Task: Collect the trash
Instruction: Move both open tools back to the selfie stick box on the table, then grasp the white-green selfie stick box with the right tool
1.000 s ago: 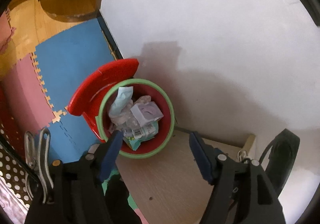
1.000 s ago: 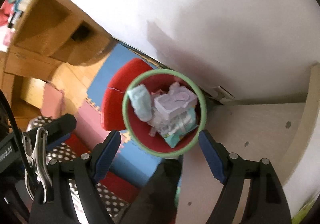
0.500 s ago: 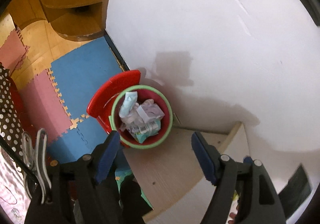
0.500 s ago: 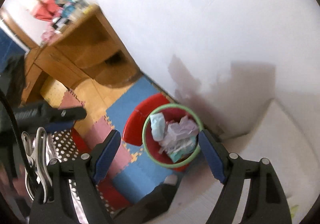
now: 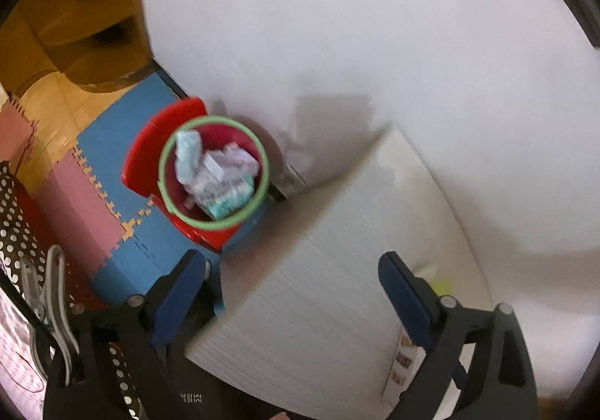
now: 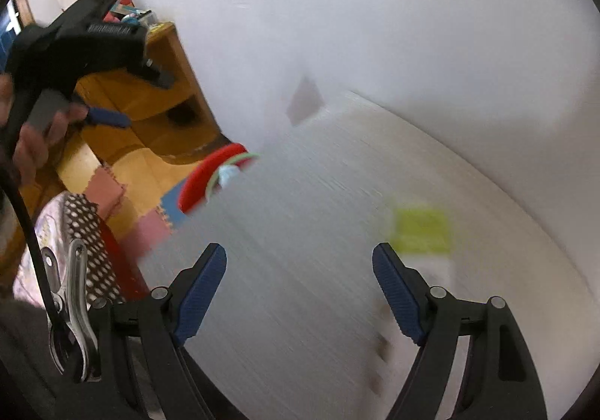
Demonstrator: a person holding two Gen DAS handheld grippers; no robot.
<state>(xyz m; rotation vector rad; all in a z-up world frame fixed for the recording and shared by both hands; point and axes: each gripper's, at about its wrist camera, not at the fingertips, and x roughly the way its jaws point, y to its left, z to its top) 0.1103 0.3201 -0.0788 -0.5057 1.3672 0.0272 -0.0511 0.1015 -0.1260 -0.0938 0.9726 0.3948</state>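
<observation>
Red is the bin (image 5: 195, 221) on the floor, with a green rim and its lid tipped back; in the left view it sits at 10 o'clock from your left hand-held gripper (image 5: 292, 292). It stands on a blue mat (image 5: 112, 127), close to the white wall (image 5: 337, 26) and just beside the corner of the pale bench (image 5: 318, 288). Inside it you see crumpled trash (image 5: 217, 176): pale blue, lilac and white pieces.

Your left hand-held gripper has its jaws wide apart and nothing between them; it hangs above the bench edge. Your right hand-held gripper (image 6: 300, 288) is also wide open and holds nothing, over the bench surface, which is blurred. At 2 o'clock from it lies a yellow-green paper (image 6: 420, 230) on the bench, near the wall; I cannot tell its exact shape. In this right view the bin shows only partly, at 11 o'clock behind the bench edge. A wooden shelf (image 6: 157, 90) stands against the wall beyond the bin.
</observation>
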